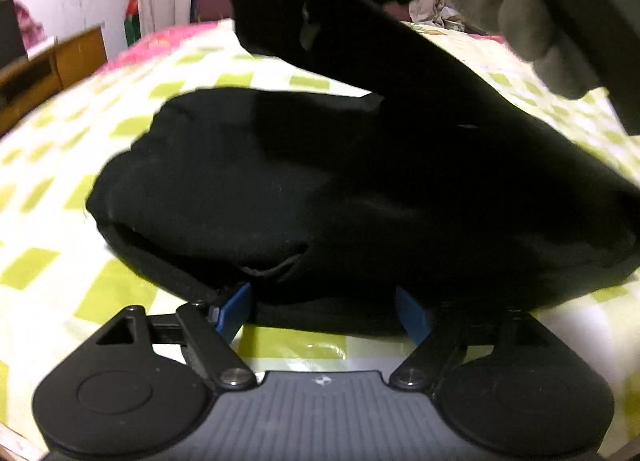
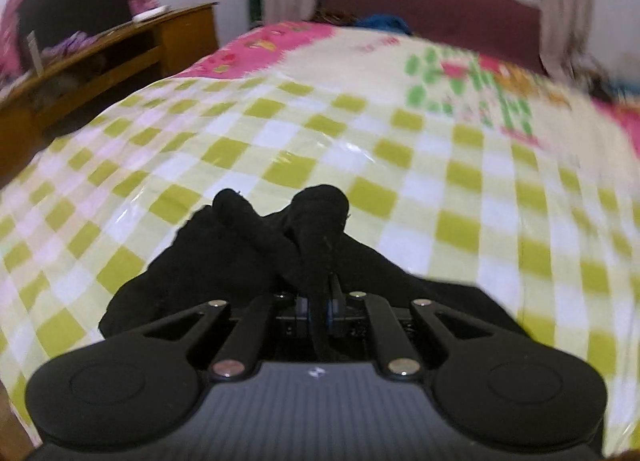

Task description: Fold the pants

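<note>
The black pants point(image 1: 320, 189) lie bunched on the green-and-white checked bed cover point(image 1: 80, 181). My left gripper point(image 1: 324, 313) is open, its blue pads point(image 1: 234, 311) wide apart at the near edge of the pants, the fabric lying over the tips. My right gripper point(image 2: 320, 307) is shut on a fold of the pants point(image 2: 280, 237) and holds it above the cover point(image 2: 400, 165). In the left wrist view the right gripper point(image 1: 304, 1) lifts one end of the pants at the top, with a gloved hand point(image 1: 512, 9) beside it.
A wooden shelf unit point(image 2: 100, 57) stands left of the bed. A maroon couch point(image 2: 432, 9) and window with curtains are behind. The cover turns pink with a printed pattern point(image 2: 472, 89) at the far end.
</note>
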The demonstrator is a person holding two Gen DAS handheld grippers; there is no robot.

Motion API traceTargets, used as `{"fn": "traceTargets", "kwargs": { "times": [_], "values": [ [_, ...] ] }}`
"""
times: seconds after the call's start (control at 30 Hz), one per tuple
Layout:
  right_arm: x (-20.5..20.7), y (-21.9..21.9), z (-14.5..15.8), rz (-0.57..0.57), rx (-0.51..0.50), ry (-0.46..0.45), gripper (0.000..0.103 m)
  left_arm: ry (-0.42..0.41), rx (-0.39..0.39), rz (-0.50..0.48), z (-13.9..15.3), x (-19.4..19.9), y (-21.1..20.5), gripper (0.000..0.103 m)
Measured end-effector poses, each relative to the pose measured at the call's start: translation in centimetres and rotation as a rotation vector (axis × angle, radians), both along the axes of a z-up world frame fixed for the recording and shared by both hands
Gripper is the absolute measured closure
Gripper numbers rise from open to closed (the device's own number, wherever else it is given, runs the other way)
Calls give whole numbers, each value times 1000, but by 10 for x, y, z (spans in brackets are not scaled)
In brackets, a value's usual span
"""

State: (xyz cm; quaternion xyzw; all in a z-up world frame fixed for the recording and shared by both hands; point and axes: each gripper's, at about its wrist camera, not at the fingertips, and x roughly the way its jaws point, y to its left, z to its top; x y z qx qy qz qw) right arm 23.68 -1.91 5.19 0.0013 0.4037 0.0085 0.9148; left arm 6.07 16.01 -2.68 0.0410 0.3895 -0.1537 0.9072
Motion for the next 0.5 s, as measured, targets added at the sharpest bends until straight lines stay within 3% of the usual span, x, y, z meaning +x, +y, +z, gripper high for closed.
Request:
{"fn": "traceTargets", "kwargs": {
  "times": [0.2,0.3,0.4,0.5],
  "values": [
    [18,45,3,78,-5,-12,96,18,-12,3,0,0,1,12],
    [26,76,-13,182,-20,61,90,25,-24,7,2,1,2,12],
    [36,89,-35,279,61,197,79,21,-26,5,4,-3,7,11],
    [34,81,-31,267,149,167,74,14,-22,6,6,2,2,10]
  ]
}}
